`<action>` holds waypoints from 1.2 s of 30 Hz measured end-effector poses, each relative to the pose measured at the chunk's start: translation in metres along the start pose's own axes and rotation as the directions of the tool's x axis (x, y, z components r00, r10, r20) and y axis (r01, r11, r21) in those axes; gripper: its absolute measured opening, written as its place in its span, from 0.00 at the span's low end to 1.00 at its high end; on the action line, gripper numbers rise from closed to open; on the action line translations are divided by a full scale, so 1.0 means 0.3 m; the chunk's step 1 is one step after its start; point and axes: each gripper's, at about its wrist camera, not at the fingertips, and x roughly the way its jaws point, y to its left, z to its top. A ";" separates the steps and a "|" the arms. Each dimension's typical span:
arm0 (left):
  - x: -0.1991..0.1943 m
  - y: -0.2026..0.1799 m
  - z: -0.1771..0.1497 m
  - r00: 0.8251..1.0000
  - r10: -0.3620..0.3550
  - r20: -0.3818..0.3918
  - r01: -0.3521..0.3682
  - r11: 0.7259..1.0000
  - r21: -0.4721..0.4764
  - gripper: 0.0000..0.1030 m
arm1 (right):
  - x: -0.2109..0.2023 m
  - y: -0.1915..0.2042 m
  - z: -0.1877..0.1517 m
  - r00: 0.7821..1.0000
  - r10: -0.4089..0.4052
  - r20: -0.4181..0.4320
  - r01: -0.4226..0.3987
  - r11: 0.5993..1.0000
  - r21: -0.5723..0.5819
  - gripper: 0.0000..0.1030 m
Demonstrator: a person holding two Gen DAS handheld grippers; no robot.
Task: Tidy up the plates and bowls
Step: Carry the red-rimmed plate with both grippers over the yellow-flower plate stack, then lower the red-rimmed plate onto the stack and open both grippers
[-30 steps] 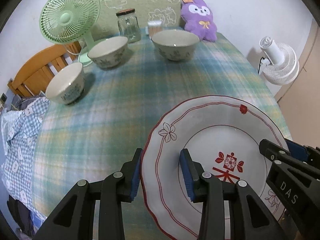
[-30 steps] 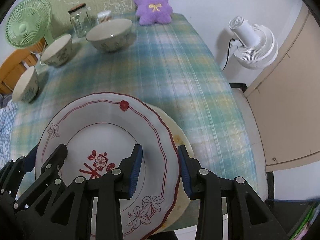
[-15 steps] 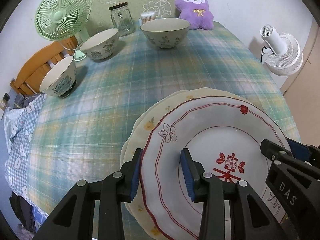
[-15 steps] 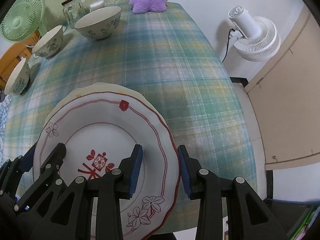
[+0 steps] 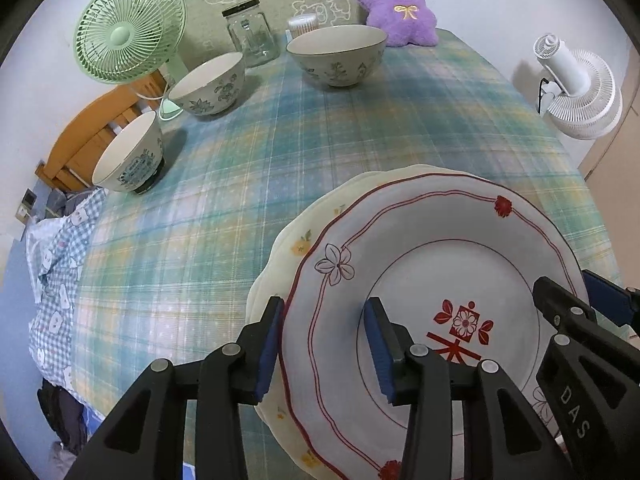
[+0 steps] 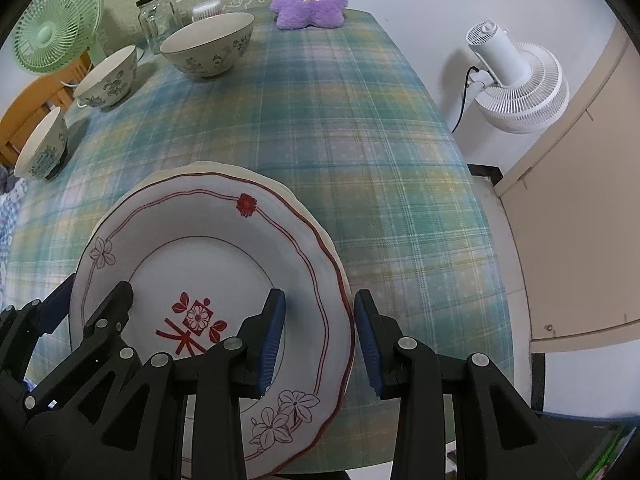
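Note:
A white plate with red trim is held by both grippers over a cream plate with yellow flowers on the plaid tablecloth. My left gripper is shut on the red-trimmed plate's left rim. My right gripper is shut on its right rim. Three patterned bowls stand at the back and left: a large one, a medium one and a small one.
A green fan, a glass jar, a cotton-swab tub and a purple plush line the table's back edge. A white fan stands on the floor to the right. A wooden chair is at the left.
Both grippers have carried the red-trimmed plate nearer to the table's front, over the cream plate, which now shows beneath its far and left rim. The bowls look farther away.

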 end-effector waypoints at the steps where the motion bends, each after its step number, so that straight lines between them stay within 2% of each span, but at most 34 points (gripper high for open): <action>1: 0.000 0.002 0.001 1.000 -0.001 -0.002 0.001 1.000 -0.002 0.41 | -0.002 0.001 -0.001 1.000 0.001 0.001 -0.001 1.000 0.001 0.39; 3: 0.000 0.002 0.001 1.000 -0.005 -0.005 0.005 1.000 -0.007 0.43 | -0.003 0.002 0.000 1.000 0.003 0.001 -0.003 1.000 0.002 0.39; 5: -0.003 0.008 0.001 0.999 -0.040 -0.013 0.040 0.999 -0.013 0.51 | -0.004 -0.002 0.002 1.000 0.010 -0.002 -0.010 1.000 0.008 0.40; 7: -0.017 0.016 0.001 0.997 -0.073 -0.009 0.073 0.997 -0.024 0.60 | -0.023 -0.009 0.008 0.999 0.052 0.010 -0.052 0.998 0.026 0.40; 13: -0.087 0.085 0.021 0.996 -0.086 0.037 0.089 0.993 -0.079 0.70 | -0.113 0.023 0.050 0.993 0.098 0.067 -0.098 0.995 0.001 0.42; 15: -0.121 0.128 0.029 0.993 -0.099 0.063 0.105 0.989 -0.104 0.76 | -0.153 0.044 0.064 0.988 0.124 0.092 -0.125 0.992 -0.002 0.60; 16: -0.136 0.147 0.031 0.991 -0.108 0.080 0.116 0.987 -0.114 0.80 | -0.173 0.056 0.069 0.984 0.140 0.106 -0.140 0.990 -0.006 0.63; 22: -0.198 0.265 0.058 0.984 -0.099 0.151 0.119 0.984 -0.131 0.81 | -0.275 0.170 0.104 0.974 0.145 0.176 -0.139 0.989 -0.043 0.66; 32: -0.195 0.526 0.119 0.976 -0.108 0.188 0.135 0.981 -0.136 0.81 | -0.358 0.428 0.174 0.962 0.127 0.243 -0.117 0.992 -0.053 0.66; 36: -0.162 0.630 0.149 0.975 -0.117 0.189 0.139 0.984 -0.109 0.80 | -0.355 0.540 0.208 0.966 0.122 0.228 -0.115 0.992 -0.045 0.66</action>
